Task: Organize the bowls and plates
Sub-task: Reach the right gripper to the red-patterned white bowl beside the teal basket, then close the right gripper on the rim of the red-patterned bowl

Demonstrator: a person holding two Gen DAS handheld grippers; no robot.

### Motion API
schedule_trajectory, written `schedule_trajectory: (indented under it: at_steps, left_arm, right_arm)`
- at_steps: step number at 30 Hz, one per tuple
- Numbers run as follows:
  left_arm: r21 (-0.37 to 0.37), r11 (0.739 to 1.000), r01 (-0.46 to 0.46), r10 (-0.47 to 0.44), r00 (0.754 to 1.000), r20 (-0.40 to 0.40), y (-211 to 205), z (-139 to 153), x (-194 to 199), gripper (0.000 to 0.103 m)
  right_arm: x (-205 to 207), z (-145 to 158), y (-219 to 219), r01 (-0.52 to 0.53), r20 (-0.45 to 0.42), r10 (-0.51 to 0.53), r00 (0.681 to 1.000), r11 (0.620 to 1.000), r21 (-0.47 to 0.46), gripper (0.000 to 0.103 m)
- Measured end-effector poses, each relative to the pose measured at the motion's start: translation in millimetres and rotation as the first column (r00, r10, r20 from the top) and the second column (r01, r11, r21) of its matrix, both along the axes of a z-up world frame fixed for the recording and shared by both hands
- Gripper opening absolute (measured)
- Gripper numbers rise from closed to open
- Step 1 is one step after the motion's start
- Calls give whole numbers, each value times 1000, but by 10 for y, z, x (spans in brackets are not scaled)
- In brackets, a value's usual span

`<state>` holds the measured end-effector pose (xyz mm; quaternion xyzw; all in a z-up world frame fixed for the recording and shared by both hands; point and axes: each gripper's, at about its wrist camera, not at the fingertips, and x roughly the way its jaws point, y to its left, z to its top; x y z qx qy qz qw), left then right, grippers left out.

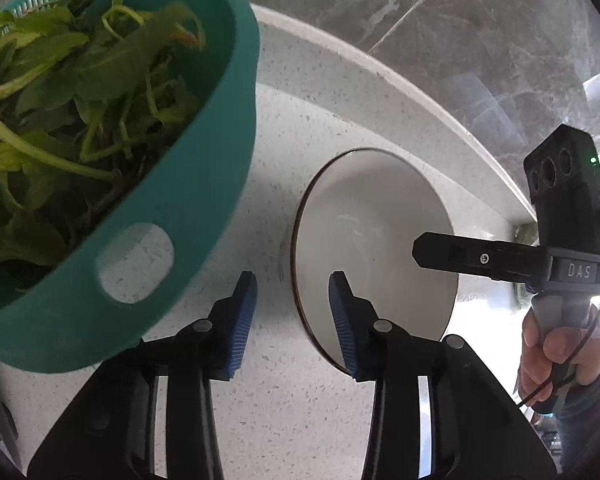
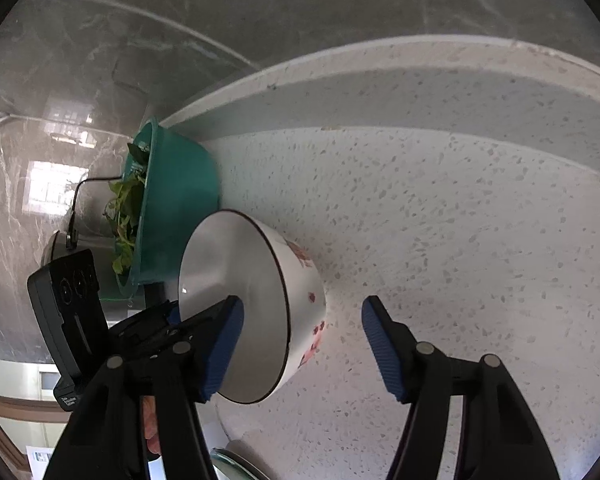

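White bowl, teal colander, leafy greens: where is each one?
White bowl (image 2: pixel 236 304): right wrist view, inner surface.
Teal colander (image 1: pixel 204 184): left wrist view, outer wall.
Leafy greens (image 1: pixel 72 92): left wrist view, leaf pile.

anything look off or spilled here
Nothing stands out. The white bowl sits upright and empty on the counter, beside the teal colander of greens. No spills or damage show.

Teal colander (image 1: pixel 148 184) crowding bowl (image 1: pixel 372 248) — right side free
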<state>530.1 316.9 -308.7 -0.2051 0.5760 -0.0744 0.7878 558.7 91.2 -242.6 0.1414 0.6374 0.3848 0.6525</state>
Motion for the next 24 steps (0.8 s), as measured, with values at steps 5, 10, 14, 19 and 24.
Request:
schedule_trajectory:
  at_steps: [5,10,14,19,24]
  left_arm:
    - [-2,1000,-4,4,1000,7,21,0,17,26]
    - [-6,1000,-7,7,1000,11,81,29,57,23]
    - [-21,1000,8,-8,1000,8,21,-6,225,16]
    - [-40,999,26,-26,1000,-1,-5,-22,373,16]
    - [-34,999,40,-40,999,-8,38,-32,374,15]
  right_arm:
    - [12,-53,0,4,-13,-4,1000,1000,2,61]
    - [35,-85,-6,7,-22,-7,1000,1000,-1,50]
    - [56,-139,11,-3,-43,3,999,1000,1,27]
    - [69,-147,30,-24,-53,24,998,1000,7,24]
    - [64,-161,22,-23,-69,24,997,1000,9,25]
